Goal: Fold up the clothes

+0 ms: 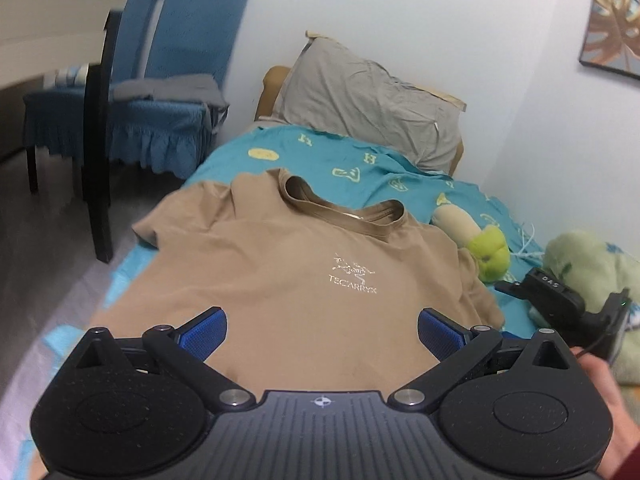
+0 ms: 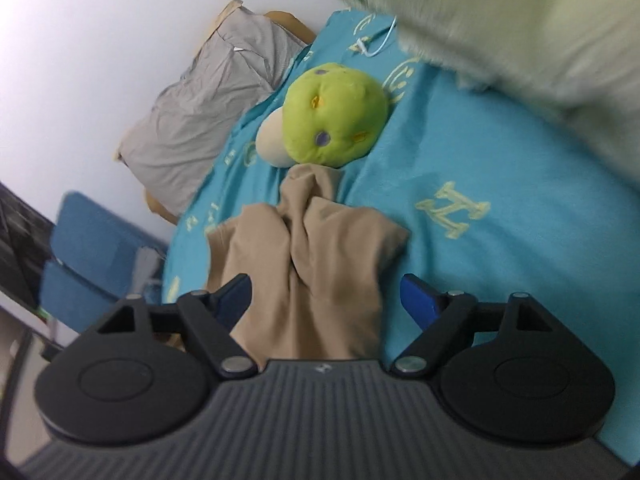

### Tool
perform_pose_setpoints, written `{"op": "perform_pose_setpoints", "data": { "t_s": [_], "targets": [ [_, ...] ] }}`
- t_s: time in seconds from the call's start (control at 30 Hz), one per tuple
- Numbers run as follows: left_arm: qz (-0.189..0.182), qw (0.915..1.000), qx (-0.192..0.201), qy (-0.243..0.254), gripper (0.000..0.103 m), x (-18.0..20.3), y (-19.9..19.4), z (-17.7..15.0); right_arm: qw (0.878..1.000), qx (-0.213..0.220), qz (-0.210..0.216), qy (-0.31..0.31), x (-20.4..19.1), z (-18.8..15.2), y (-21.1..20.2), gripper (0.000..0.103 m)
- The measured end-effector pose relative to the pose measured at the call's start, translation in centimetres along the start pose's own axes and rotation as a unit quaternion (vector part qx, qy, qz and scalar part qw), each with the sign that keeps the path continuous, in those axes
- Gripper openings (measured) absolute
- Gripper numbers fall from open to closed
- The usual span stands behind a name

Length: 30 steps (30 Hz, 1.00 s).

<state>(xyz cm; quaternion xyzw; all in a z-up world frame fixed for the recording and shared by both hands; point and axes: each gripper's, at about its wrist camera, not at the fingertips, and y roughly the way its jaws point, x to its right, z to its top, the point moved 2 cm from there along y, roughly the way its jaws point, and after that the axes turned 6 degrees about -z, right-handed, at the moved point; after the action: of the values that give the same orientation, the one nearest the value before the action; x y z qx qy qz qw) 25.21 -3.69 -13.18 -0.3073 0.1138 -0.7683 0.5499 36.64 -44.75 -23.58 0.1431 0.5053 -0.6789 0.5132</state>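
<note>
Left wrist view: left gripper [image 1: 322, 334], jaws spread wide, blue pads [image 1: 204, 336] clear of the cloth on either side, nothing clamped. Under and ahead of it, tan T-shirt [image 1: 280, 272] laid front up on the bed, white chest logo facing the camera, collar [image 1: 344, 208] toward the pillow, one sleeve hanging over the bed's left edge. Teal sheet [image 1: 340, 160] with yellow print beneath. Grey pillow [image 1: 372, 104] propped against the white wall. Green plush toy [image 1: 486, 250] just beside the shirt's right shoulder. Right gripper [image 1: 560, 300] at the right edge, above a pale green blanket [image 1: 592, 264]. Blue chairs [image 1: 160, 80] stand left of the bed. Framed picture [image 1: 616, 20] on the wall, upper right.

Right wrist view: right gripper [image 2: 324, 300], jaws wide apart, rumpled shirt sleeve [image 2: 316, 248] lying between the fingers, pads not pressing on it. Plush toy [image 2: 334, 114] touching the sleeve's far end. Sheet [image 2: 500, 240] around both; blanket [image 2: 520, 40] upper right, blurred; pillow [image 2: 208, 112] and chair [image 2: 92, 264] left.
</note>
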Motion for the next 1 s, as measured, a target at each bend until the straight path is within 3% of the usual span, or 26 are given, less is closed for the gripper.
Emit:
{"op": "perform_pose_setpoints", "data": {
  "t_s": [0.1,0.2,0.23,0.27,0.43,0.53,0.8,0.83,0.93,1.0],
  "targets": [
    [-0.002,0.9998,-0.014,-0.017,0.103,-0.9,1.4,-0.6,1.000,-0.008,0.008,-0.011,-1.0,0.3,2.4,0.081],
    [-0.007,0.9984,-0.035,-0.044,0.103,-1.6,2.6,-1.0,0.999,-0.004,-0.001,-0.043,-1.9,0.6,3.3,0.055],
    [-0.006,0.9980,-0.039,-0.049,0.103,-1.8,2.8,-1.1,0.999,0.002,-0.005,-0.050,-2.0,0.8,3.2,0.027],
    [-0.004,0.9977,-0.042,-0.053,0.103,-2.0,3.0,-1.2,0.998,0.007,-0.009,-0.057,-2.2,0.9,3.2,0.007],
    [0.008,0.9980,-0.037,-0.050,0.103,-2.1,2.5,-1.4,0.986,0.126,-0.051,-0.094,-2.7,2.0,-1.3,0.007],
    [0.014,0.9979,-0.037,-0.050,0.103,-2.3,2.2,-1.5,0.979,0.167,-0.057,-0.106,-3.1,1.8,-3.8,0.007],
    [0.023,0.9964,-0.048,-0.066,0.103,-3.3,2.0,-1.9,0.997,0.071,0.007,-0.020,-0.1,1.0,-3.1,0.012],
    [0.019,0.9959,-0.051,-0.072,0.103,-3.5,2.1,-2.0,0.998,0.059,0.015,-0.010,0.1,1.1,-2.7,0.020],
    [0.009,0.9948,-0.059,-0.083,0.103,-3.5,2.4,-2.2,0.998,0.049,0.036,0.012,0.7,1.1,-1.8,0.068],
    [0.008,0.9945,-0.062,-0.084,0.103,-3.4,2.7,-2.4,0.997,0.050,0.055,0.016,0.7,1.3,-1.1,0.075]
  ]
}}
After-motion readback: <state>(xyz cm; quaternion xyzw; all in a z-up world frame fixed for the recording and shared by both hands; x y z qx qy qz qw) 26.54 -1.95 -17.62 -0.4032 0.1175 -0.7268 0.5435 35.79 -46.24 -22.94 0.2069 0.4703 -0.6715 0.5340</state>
